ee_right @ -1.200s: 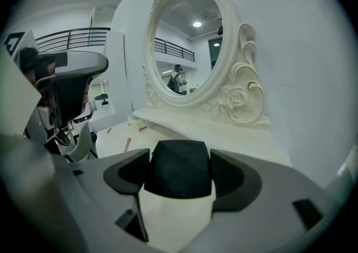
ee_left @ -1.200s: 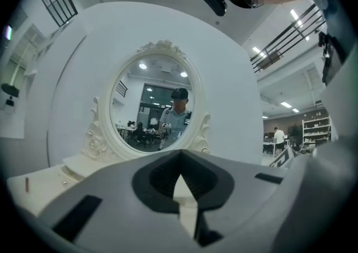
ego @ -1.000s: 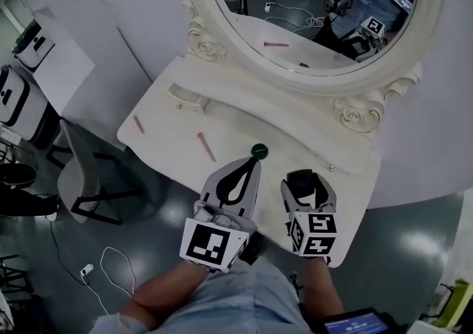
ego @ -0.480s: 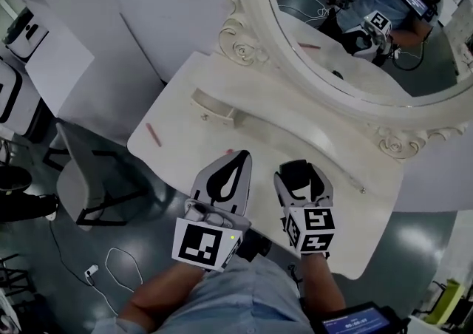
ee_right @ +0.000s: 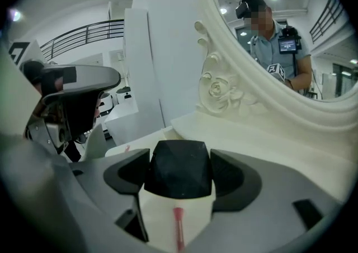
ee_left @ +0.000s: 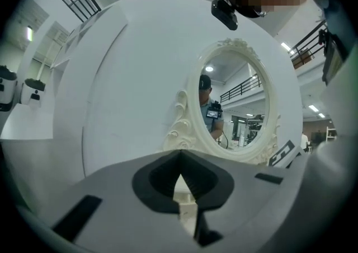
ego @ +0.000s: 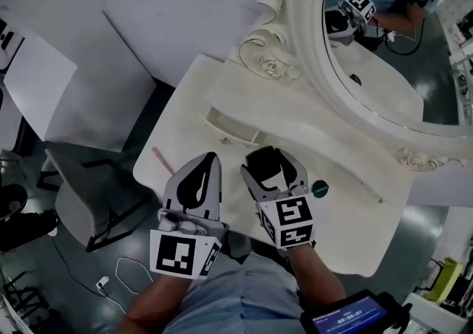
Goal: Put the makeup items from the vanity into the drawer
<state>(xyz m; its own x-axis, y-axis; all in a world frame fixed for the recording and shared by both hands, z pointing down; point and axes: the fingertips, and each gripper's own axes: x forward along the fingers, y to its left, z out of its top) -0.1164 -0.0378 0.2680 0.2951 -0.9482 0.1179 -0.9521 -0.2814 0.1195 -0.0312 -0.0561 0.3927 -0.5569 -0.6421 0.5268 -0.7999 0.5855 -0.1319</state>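
Overhead, the right claw [ego: 272,164] clamps a black faceted item [ee_right: 179,168] above the white table [ego: 347,214]; the left claw [ego: 213,157] is closed, empty, just beside it.

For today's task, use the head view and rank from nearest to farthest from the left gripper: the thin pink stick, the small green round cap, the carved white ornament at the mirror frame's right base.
1. Thin pink stick, just left of the left gripper.
2. Small green round cap, right of the right gripper.
3. Carved white ornament, far right.
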